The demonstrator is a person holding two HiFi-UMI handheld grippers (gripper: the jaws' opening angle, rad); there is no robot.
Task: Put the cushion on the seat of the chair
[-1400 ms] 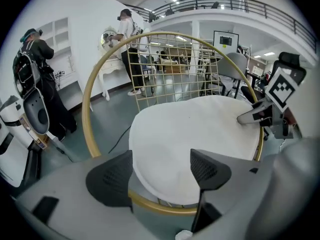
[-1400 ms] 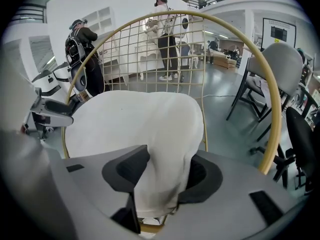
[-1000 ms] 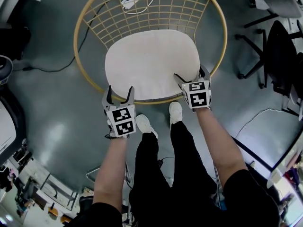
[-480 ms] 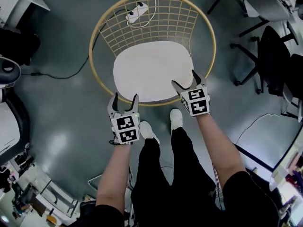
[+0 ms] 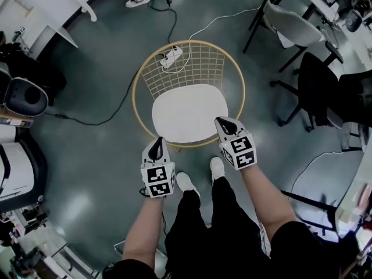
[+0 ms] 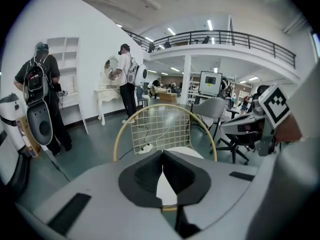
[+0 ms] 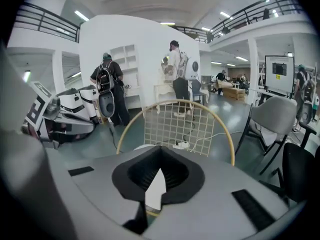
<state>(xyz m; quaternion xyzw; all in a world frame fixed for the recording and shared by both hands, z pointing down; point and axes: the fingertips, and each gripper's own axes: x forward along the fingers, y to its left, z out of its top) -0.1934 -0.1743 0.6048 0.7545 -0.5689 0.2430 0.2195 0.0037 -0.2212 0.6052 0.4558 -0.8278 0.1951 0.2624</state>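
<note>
Cushion [image 5: 189, 113] lies on the chair [image 5: 189, 41] seat; our left gripper [image 5: 156, 148] and right gripper [image 5: 225, 125] have just closed, empty; perhaps off-centre, it could slide.

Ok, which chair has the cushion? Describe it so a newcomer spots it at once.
On the dark floor, straight ahead of the person's shoes, stands one round chair with the white cushion on its seat. Unlike the grey chair and the black office chair to its right, it has a gold hoop frame and a wire-grid back.
</note>
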